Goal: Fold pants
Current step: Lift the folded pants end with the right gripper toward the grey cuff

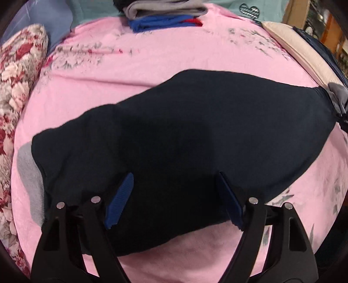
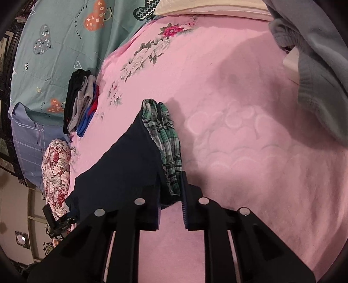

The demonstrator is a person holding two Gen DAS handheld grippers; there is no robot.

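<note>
Navy pants (image 1: 184,135) cover the pink bed (image 1: 152,65); folded clothes (image 1: 165,15) at top centre. Left hand-held gripper (image 1: 174,196) gapes empty; right hand-held gripper (image 2: 171,196) pinches the plaid-lined waistband (image 2: 167,148).

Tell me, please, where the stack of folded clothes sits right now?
In the left wrist view, the stack of folded clothes sits at the top centre, at the far edge of the pink floral bedsheet, beyond the dark navy pants.

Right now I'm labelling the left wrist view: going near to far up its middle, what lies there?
Open left gripper → dark navy pants → bare pink floral bedsheet → stack of folded grey, blue and red clothes.
</note>
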